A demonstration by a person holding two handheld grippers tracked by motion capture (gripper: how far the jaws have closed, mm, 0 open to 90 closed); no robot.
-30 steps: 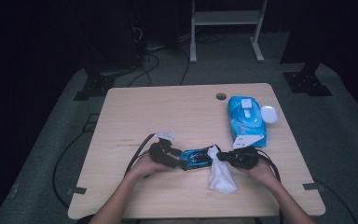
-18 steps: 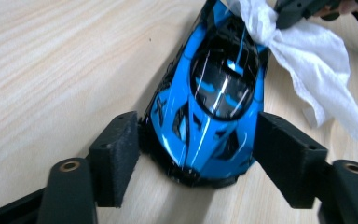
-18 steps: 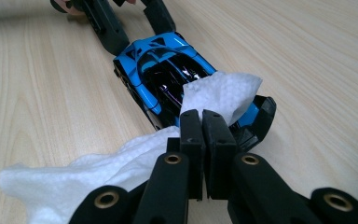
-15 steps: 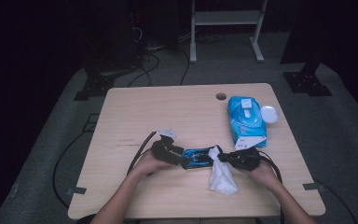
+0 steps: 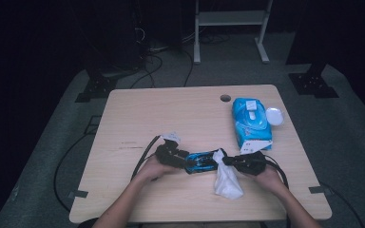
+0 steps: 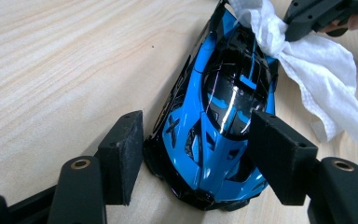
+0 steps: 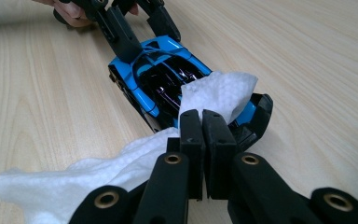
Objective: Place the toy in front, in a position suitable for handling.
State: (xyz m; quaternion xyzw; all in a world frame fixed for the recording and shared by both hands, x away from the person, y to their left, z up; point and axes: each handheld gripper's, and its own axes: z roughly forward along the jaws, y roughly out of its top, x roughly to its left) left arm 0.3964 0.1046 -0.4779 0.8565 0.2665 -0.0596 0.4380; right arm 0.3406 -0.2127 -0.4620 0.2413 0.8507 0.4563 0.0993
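A blue and black toy car (image 5: 200,161) lies on the wooden table (image 5: 171,114) near its front edge, between my two hands. My left gripper (image 5: 187,161) holds one end of the car (image 6: 219,121); its jaws have just been closing, and both pads (image 6: 121,154) now press the car's sides. My right gripper (image 7: 202,116) is shut on a white wipe (image 7: 219,91), which rests on the car's (image 7: 161,79) other end. The rest of the wipe (image 5: 227,183) trails down onto the table toward me.
A blue pack of wipes (image 5: 251,121) lies at the right of the table, with a round white lid (image 5: 274,116) beside it. A cable hole (image 5: 225,98) sits near the far edge. Black cables run from both grippers. A white stand (image 5: 228,28) is on the floor beyond.
The left gripper's jaws have drawn in onto the car's sides. Both hands, the car and the wipe stay where they were.
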